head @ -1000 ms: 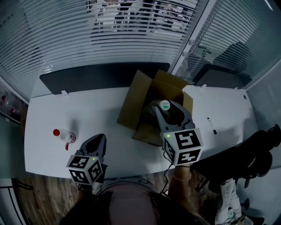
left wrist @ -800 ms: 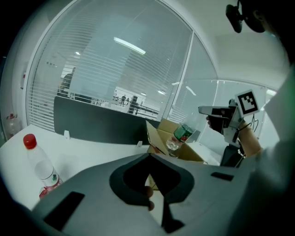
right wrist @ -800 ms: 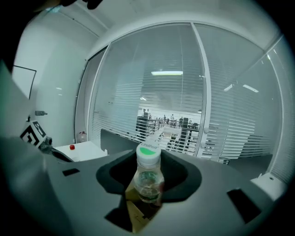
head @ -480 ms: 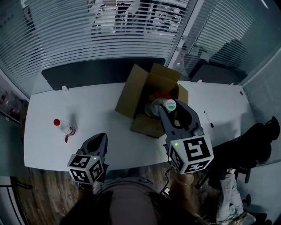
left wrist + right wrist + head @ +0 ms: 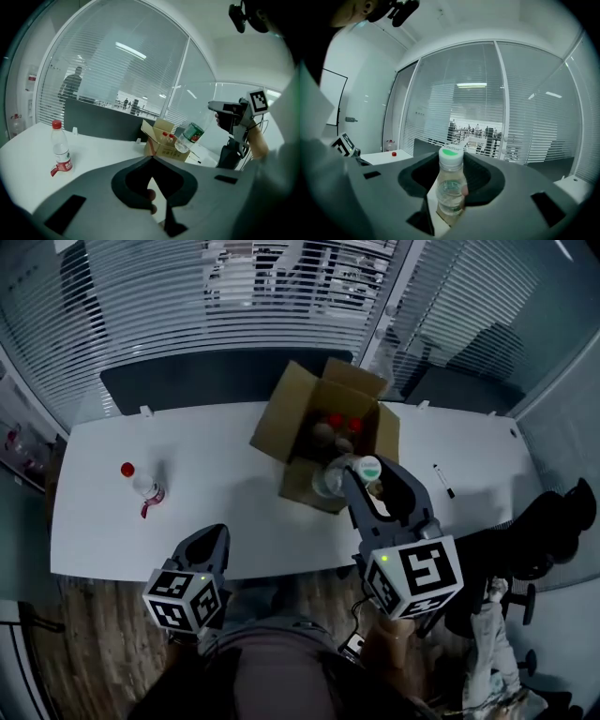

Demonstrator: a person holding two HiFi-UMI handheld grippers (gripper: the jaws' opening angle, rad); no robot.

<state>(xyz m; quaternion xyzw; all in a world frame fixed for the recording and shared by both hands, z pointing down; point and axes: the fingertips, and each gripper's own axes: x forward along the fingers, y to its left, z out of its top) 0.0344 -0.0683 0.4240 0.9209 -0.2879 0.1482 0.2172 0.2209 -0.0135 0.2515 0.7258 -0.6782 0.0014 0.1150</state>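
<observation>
A green-capped bottle (image 5: 451, 185) is clamped between the jaws of the right gripper (image 5: 370, 476), which are closed on its clear body. It is carried in the air, tilted, over the near edge of the open cardboard box (image 5: 281, 423) that stands on the table (image 5: 216, 498). The left gripper (image 5: 210, 538) is held low at the table's near edge, its jaws together and nothing between them.

The main risk is judged to be a slip. The bottle's wall is smooth and rounded, and it is gripped at a slant, so it could pivot in the jaws. If it were dropped, the red-capped bottles (image 5: 345, 420) already standing in the box could be struck, or the table's edge missed altogether. Too hard a squeeze could buckle the thin plastic. The box's raised flaps could also be caught by the gripper and the box shoved aside. The single red-capped bottle (image 5: 141, 486) at the table's left is well apart and is not thought to be in danger.
</observation>
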